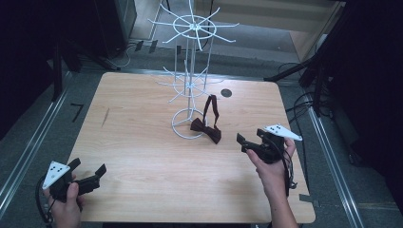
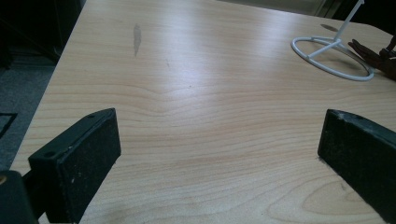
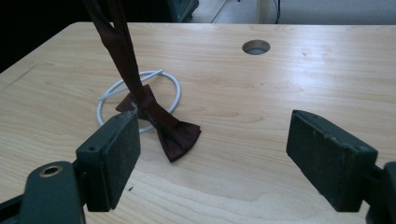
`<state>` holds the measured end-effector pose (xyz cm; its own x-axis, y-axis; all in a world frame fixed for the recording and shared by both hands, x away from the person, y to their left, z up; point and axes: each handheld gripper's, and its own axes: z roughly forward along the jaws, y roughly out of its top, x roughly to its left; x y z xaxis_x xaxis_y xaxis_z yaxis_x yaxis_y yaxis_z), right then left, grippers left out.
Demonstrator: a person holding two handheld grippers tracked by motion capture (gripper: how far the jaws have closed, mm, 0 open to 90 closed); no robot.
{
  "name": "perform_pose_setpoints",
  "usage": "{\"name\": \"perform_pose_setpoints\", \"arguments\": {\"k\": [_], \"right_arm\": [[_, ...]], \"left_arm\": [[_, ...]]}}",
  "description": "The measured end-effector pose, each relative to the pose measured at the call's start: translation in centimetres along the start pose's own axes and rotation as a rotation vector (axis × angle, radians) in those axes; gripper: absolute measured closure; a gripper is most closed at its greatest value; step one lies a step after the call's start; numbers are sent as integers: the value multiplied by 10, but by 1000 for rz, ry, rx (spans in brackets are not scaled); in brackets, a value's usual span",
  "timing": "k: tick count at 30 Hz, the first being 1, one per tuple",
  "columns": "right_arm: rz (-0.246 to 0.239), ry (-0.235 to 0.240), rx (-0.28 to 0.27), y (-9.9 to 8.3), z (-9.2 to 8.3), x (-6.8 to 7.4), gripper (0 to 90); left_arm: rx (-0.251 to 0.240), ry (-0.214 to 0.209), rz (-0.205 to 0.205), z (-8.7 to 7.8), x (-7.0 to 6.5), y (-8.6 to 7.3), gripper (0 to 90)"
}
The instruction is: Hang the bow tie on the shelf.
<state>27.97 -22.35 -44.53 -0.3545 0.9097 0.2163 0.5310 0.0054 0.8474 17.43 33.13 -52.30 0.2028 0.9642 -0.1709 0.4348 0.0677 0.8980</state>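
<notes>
Dark red bow tie (image 1: 206, 130) lies on the desk (image 1: 142, 142), against a white wire rack (image 1: 190, 71).
Left tool (image 1: 88, 176) and right tool (image 1: 247, 144) are both wide open and empty; a round hole (image 1: 226, 93) lies behind.

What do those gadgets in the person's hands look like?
Each hand-held gripper, left and right, is black with two flat rectangular jaws, a grey three-cornered plate with dark dots on top, and a trailing black cable. The forearms are bare, with no sleeves or gloves.
</notes>
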Motion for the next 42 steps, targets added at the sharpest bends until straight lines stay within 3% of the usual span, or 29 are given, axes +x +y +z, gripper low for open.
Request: {"name": "perform_pose_setpoints", "arguments": {"k": [17, 28, 42], "right_arm": [[50, -52, 7, -29, -18, -34, 173], [81, -93, 29, -57, -22, -57, 168], [134, -160, 49, -97, -42, -95, 165]], "left_arm": [[-2, 3, 1, 0, 0, 0, 0], [-2, 6, 3, 0, -1, 0, 0], [-2, 7, 5, 0, -1, 0, 0]]}}
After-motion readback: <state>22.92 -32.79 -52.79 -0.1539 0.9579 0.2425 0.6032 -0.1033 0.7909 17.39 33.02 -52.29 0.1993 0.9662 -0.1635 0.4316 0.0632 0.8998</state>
